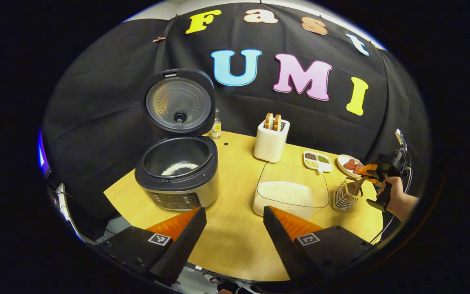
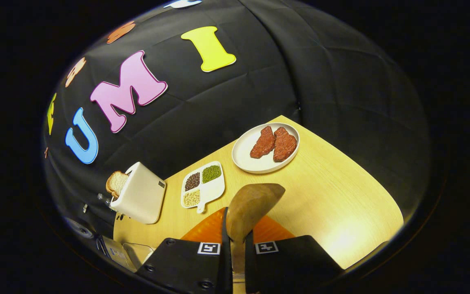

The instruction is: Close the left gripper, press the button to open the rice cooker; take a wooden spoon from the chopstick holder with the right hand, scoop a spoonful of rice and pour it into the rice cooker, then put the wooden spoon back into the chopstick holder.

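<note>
Right tool (image 2: 235,245) clamps the wooden spoon (image 2: 249,208), raised above the table (image 2: 333,196); left tool (image 1: 235,228) hovers, fingers apart

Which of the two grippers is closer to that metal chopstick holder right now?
Right. The right gripper, shut on the wooden spoon, hangs just above the chopstick holder at the table's far right. The left gripper is open, back at the near edge between rice cooker and rice container.

Wooden table (image 1: 235,241) bearing rice cooker (image 1: 178,179), toaster (image 1: 271,141)
</note>
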`<move>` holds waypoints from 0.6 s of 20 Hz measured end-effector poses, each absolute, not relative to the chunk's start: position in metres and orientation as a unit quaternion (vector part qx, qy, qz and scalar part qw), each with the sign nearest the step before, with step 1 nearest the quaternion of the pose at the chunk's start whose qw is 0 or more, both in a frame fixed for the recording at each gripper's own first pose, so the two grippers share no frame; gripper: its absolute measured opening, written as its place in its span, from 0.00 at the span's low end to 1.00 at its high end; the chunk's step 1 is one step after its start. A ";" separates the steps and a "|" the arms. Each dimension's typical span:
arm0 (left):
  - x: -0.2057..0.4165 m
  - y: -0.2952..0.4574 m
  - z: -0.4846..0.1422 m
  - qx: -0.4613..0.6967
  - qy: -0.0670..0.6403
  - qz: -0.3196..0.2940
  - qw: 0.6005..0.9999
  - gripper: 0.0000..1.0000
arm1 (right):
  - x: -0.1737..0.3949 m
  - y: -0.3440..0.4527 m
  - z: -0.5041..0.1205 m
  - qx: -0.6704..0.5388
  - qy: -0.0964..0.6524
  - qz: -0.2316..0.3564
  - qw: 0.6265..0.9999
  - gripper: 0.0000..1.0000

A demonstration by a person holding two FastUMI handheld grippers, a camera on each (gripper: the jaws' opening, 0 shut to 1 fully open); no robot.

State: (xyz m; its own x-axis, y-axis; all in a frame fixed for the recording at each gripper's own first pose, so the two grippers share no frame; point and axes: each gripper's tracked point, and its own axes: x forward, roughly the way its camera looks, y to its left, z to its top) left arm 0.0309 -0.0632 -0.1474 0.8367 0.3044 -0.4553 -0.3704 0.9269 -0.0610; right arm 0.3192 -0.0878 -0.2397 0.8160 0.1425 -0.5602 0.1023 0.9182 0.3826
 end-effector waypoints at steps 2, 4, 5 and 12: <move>0.031 -0.062 -0.144 -0.077 0.217 0.173 0.957 0.96 | 0.318 -0.084 -0.222 0.198 0.283 0.019 0.938 0.16; 0.030 -0.057 -0.143 -0.085 0.214 0.168 0.959 0.96 | 0.317 -0.082 -0.200 0.192 0.259 0.026 0.946 0.16; 0.029 -0.054 -0.144 -0.089 0.213 0.166 0.959 0.96 | 0.318 -0.080 -0.187 0.190 0.247 0.031 0.950 0.16; 0.021 -0.009 -0.126 -0.079 0.188 0.140 0.969 0.95 | 0.300 -0.050 -0.123 0.208 0.211 0.046 0.954 0.16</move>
